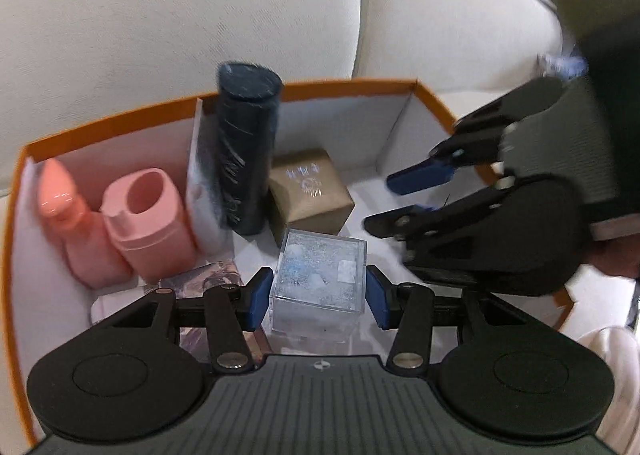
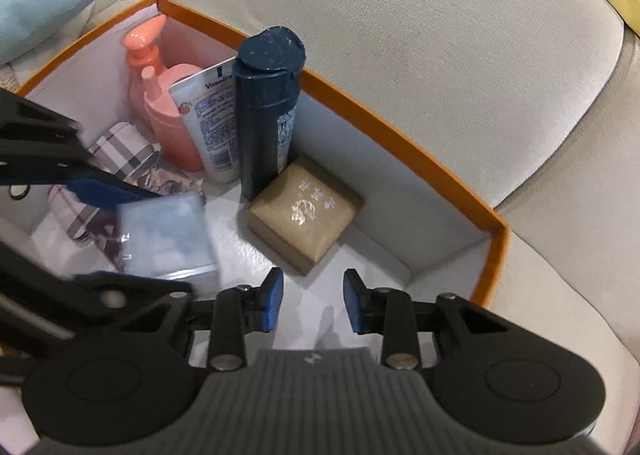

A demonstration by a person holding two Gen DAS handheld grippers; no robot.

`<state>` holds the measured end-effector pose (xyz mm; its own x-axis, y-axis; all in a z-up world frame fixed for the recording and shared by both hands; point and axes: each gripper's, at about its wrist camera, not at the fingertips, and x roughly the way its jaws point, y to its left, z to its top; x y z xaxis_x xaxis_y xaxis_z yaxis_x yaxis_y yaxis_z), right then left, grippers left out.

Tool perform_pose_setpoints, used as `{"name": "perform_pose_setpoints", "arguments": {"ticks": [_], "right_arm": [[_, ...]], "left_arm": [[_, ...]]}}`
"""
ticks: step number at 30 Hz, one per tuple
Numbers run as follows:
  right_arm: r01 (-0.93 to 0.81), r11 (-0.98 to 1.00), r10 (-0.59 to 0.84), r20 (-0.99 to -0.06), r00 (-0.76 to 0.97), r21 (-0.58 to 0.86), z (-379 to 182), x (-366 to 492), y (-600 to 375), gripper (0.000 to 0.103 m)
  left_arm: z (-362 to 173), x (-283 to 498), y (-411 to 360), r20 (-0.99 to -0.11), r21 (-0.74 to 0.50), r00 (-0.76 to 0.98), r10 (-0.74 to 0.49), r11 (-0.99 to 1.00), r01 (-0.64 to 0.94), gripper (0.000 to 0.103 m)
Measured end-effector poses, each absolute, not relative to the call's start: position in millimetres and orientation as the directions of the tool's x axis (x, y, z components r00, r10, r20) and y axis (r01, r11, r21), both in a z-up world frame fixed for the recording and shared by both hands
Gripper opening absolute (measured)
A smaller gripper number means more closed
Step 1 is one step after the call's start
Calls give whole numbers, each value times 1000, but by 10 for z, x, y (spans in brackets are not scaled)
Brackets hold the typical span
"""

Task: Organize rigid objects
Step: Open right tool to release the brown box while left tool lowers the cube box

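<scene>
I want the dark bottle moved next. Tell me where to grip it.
Grip the dark bottle on its upper body, just below the cap, coming from above on its open right side. It stands upright; a white tube leans against its left, and the gold box crowds its base.

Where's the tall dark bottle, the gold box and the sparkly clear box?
Tall dark bottle (image 2: 266,115), right wrist view, on its side.
Gold box (image 2: 306,209), right wrist view, on its lid.
Sparkly clear box (image 1: 320,271), left wrist view, on its top.

Counted inside one orange-rimmed box (image 2: 394,127): two pink bottles (image 2: 176,123), one dark blue bottle (image 2: 264,111), one white tube (image 2: 212,115), one gold box (image 2: 306,211), one clear box (image 1: 320,279), one plaid pouch (image 2: 120,151).
</scene>
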<state>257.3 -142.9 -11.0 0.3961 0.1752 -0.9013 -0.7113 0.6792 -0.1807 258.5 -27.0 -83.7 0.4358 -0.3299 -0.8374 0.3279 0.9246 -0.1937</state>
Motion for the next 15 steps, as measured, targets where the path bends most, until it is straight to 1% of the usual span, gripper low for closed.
{"name": "perform_pose_setpoints", "arguments": {"ticks": [4, 5, 6, 7, 8, 10, 13, 15], "right_arm": [[-714, 676, 178, -900, 398, -182, -100, 2462, -1508, 33], [-712, 677, 174, -899, 401, -186, -108, 2443, -1521, 31], [-711, 676, 173, -897, 407, -192, -113, 2422, -1528, 30], [-710, 675, 170, -894, 415, -201, -113, 2402, -1529, 25], [-707, 675, 164, -892, 421, -210, -110, 2383, -1526, 23], [-700, 681, 157, -891, 425, -214, -100, 2358, -1530, 21], [-691, 693, 166, -887, 430, -205, -57, 2319, -1552, 20], [-689, 693, 162, -885, 436, -212, -34, 2273, -1554, 21]], "left_arm": [[-863, 2669, -373, -864, -123, 427, -266, 935, 334, 56], [-872, 2693, -394, -874, -118, 415, -254, 938, 326, 56], [-882, 2723, -415, -880, -119, 405, -246, 942, 314, 56], [-898, 2756, -425, -890, -121, 390, -236, 947, 296, 56], [-918, 2794, -432, -900, -124, 373, -226, 952, 279, 56], [-945, 2895, -443, -911, -133, 349, -220, 957, 257, 56], [-974, 2929, -458, -916, -123, 345, -205, 961, 246, 53], [-991, 2934, -458, -922, -118, 333, -196, 964, 239, 54]]}}
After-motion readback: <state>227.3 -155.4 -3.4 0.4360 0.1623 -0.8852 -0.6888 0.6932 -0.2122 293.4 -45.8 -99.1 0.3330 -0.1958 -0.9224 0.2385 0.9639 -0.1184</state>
